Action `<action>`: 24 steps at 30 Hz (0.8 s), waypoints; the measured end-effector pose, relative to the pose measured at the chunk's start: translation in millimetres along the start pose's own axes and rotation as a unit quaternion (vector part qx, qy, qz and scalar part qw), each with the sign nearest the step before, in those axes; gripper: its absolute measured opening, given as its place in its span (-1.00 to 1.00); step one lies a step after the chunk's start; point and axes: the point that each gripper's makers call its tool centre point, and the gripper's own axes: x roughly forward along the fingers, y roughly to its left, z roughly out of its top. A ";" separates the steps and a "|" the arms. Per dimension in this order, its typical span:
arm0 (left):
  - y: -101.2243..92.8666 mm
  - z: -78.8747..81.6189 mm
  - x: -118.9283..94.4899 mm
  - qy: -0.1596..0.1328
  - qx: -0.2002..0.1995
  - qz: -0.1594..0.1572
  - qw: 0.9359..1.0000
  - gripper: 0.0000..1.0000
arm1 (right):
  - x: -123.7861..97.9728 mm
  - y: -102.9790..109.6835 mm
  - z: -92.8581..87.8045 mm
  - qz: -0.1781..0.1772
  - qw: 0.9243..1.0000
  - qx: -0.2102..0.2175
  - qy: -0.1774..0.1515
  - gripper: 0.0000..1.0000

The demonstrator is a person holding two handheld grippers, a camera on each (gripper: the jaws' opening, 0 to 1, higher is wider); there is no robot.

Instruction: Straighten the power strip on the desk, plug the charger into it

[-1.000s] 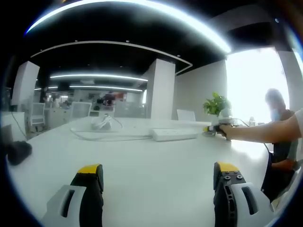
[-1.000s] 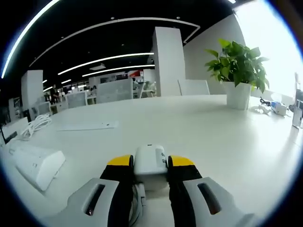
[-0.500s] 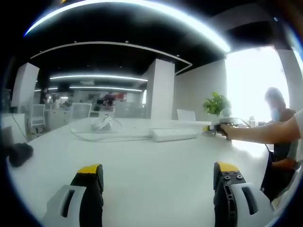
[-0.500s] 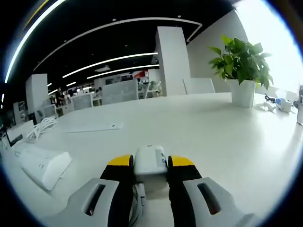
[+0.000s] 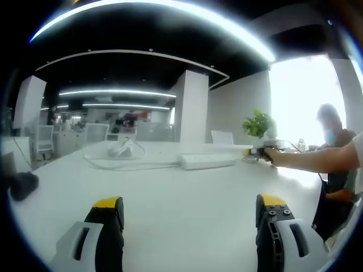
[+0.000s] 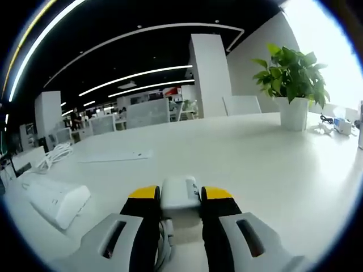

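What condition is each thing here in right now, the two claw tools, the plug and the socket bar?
left gripper: open, jaws wide apart, nothing between them.
right gripper: shut on the charger.
charger: white, clamped between the jaws, not plugged in.
power strip: lying flat on the desk, sockets appear empty.
cable: trailing loose from the strip across the desk.
potted plant: upright.

Tabletop [image 5: 187, 198] plain glossy white; power strip [image 5: 208, 161] white with white cable; charger [image 6: 180, 192] white with a small dark mark on its side; left gripper [image 5: 189, 232] dark grey jaws, yellow tips, pale grey shells; right gripper [image 6: 180, 199] same scheme, yellow over black; plant [image 6: 290, 71] bright green leaves in white pot [image 6: 294, 114]; dark lump [image 5: 21, 185] black; ceiling black with white light strips; pillar [image 6: 211, 76] white
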 end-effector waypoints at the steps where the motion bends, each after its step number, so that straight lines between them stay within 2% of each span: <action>1: -0.1 0.0 -0.1 0.000 0.000 0.000 1.000 0.99 | -0.4 1.1 0.3 0.002 1.000 0.000 -0.001 -0.48; 6: -0.4 0.2 -1.0 -0.001 0.001 0.001 1.000 0.99 | -4.7 5.9 -0.4 0.009 1.000 -0.013 0.002 -0.49; 8: -0.6 0.7 -1.3 -0.002 0.000 0.001 1.000 0.99 | -5.5 8.0 1.4 0.013 0.999 -0.042 0.003 -0.49; 14: -1.2 1.8 -0.7 -0.003 0.001 0.000 1.000 0.99 | -8.3 12.8 10.0 0.023 0.997 -0.078 0.000 -0.49; 18: -2.8 2.4 0.5 -0.002 0.002 -0.003 1.000 0.99 | -14.2 16.1 11.1 0.027 0.996 -0.082 -0.005 -0.49; 24: -3.9 2.8 1.2 -0.003 0.002 -0.004 1.000 0.99 | -17.2 21.8 15.5 0.040 0.993 -0.111 -0.009 -0.49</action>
